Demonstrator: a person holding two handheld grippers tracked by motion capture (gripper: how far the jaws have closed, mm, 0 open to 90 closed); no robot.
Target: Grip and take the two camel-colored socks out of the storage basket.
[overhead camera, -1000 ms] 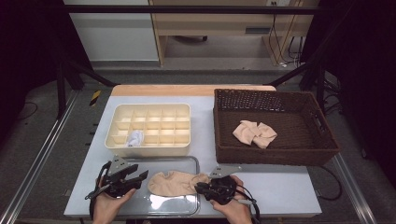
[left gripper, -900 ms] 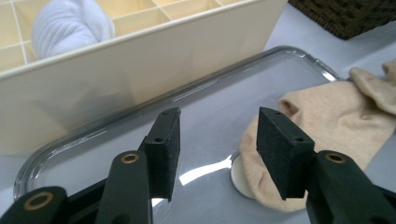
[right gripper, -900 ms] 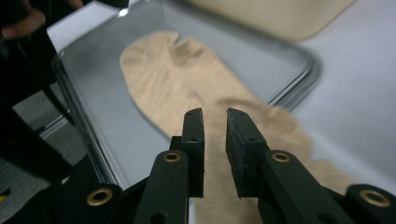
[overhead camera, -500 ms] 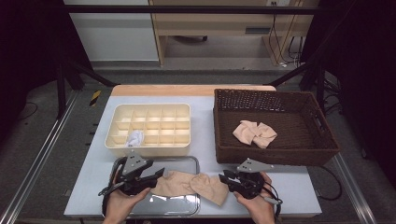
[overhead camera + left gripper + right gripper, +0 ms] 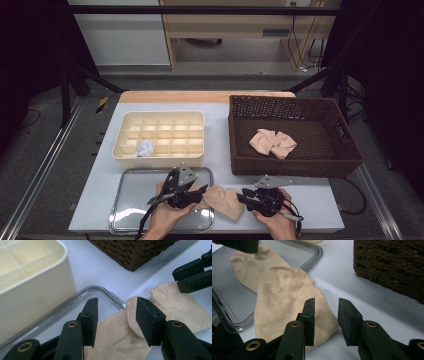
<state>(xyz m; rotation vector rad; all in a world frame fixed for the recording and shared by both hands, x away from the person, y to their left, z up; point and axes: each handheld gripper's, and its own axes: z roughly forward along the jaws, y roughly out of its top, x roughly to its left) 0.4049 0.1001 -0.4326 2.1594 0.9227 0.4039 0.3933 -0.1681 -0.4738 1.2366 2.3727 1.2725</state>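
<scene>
The soft beige knitted sock [image 5: 222, 201] lies limp and partly folded, half on the shallow shiny metal tray [image 5: 131, 200] and half on the smooth white table [image 5: 220, 150], draped over the tray's raised rounded rim. The left gripper [image 5: 196, 195] straddles one end; its jaws have just been closing, yet in the left gripper view its pads [image 5: 91, 315] stand apart with the fabric loose between them, so nothing is gripped. The right gripper [image 5: 241, 197] sits at the other end, jaws just opening, moderately apart and empty, the sock's edge beside one pad [image 5: 310, 315]. The risk, I judge, is that thin stretchy knit slips or bunches: a pad could pinch one layer, or drag the cloth against the rim and undo the fold. The stiff dark brown woven wicker basket [image 5: 345, 150] holds another beige sock bundle [image 5: 272, 143]; the cream plastic divided organiser box [image 5: 165, 150] stands behind the tray.
</scene>
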